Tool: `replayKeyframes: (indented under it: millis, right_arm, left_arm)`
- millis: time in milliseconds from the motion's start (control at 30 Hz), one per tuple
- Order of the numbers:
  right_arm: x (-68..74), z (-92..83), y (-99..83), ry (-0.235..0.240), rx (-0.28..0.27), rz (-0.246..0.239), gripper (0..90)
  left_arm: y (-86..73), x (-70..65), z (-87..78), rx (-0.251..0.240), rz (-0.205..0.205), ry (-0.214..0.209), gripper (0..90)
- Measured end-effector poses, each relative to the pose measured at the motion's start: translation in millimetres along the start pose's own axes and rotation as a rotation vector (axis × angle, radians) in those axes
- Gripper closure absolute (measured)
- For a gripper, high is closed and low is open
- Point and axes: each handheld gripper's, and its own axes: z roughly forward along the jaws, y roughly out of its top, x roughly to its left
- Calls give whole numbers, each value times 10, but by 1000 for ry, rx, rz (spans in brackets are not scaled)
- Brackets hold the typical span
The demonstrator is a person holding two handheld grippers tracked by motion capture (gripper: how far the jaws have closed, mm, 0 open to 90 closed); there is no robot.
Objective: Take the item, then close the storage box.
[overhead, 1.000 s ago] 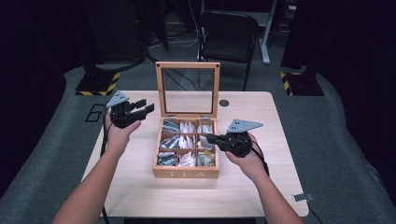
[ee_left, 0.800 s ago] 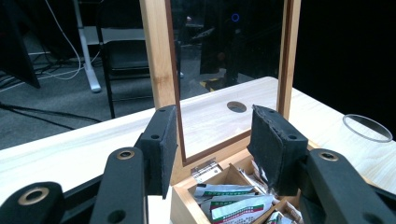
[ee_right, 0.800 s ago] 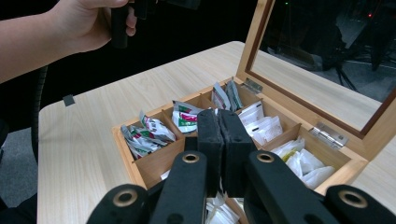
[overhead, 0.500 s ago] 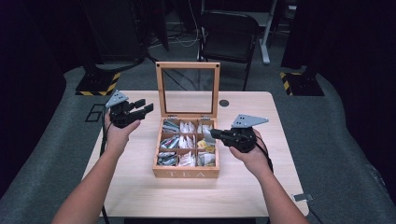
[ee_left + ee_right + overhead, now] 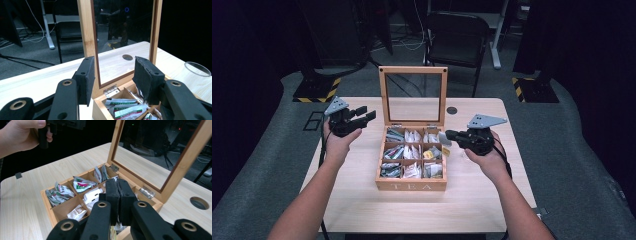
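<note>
Where the right gripper [image 5: 117, 202] pinches, its packet [image 5: 445, 138] stays mostly hidden.

Tea box [image 5: 412, 186] mid-table [image 5: 362, 210], lid upright behind, sachets [image 5: 412, 152] in compartments, chair [image 5: 456, 35] beyond table.

The tea box [image 5: 412, 186] is left open from above, while its rear is barred by the upright glass lid [image 5: 414, 95]. Each compartment is hemmed by thin wooden dividers [image 5: 75, 200] and crowded with packets [image 5: 413, 152]. Bare surface [image 5: 357, 200] is found left, right and in front of the box; a round hole [image 5: 452, 110] is cut behind the lid
</note>
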Motion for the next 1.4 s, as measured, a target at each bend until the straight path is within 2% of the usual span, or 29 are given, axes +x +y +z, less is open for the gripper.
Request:
replayKeyframes:
  millis: [467,767,1233,1400]
  right_arm:
    - [-186,-120,111,-62,1,-21,886]
    - [-300,-151,132,-102,17,-12,886]
    - [-562,-242,59,-181,28,34,886]
    - [-614,-265,41,-206,28,55,886]
  left_arm:
    - [1,3,-8,4,0,0,514]
    - [-3,4,3,3,-3,4,514]
    - [-5,18,7,1,-7,5,514]
    - [-3,15,6,3,-6,5,514]
